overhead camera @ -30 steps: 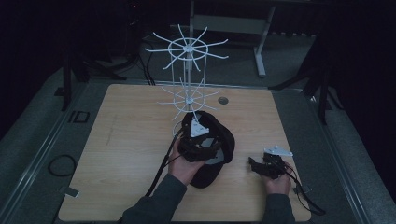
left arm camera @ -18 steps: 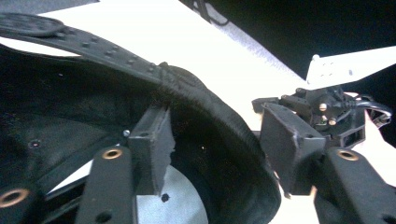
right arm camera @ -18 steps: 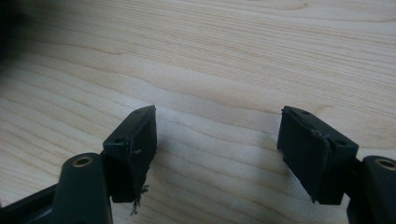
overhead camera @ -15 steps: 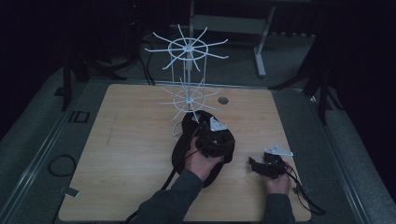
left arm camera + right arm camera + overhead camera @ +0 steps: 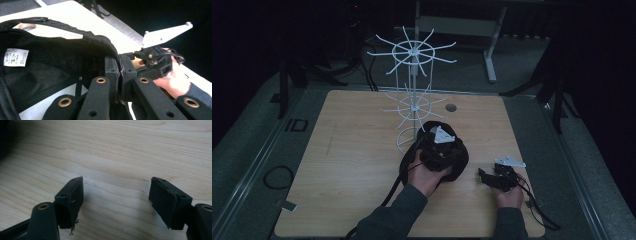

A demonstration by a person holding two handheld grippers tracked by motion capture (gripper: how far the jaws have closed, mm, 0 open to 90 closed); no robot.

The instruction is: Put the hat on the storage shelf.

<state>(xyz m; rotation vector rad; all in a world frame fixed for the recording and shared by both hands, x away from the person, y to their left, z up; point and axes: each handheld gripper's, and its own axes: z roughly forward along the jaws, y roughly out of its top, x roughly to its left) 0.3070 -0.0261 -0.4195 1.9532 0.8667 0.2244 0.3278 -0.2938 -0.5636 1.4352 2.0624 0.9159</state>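
Left tool (image 5: 120, 75) has just been closing, now clamped on black cap (image 5: 50, 62) rim. White wire rack (image 5: 412, 100) stands just beyond it. Right tool (image 5: 116, 202) gapes empty on tabletop (image 5: 125, 150).

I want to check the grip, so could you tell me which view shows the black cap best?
The left gripper view: the left tongs pinch the black cap at its rim. The high view shows it small and dark.

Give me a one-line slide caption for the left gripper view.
Left hand-held gripper clamped on the rim of a black cap, right hand-held gripper resting beyond on the wooden table.
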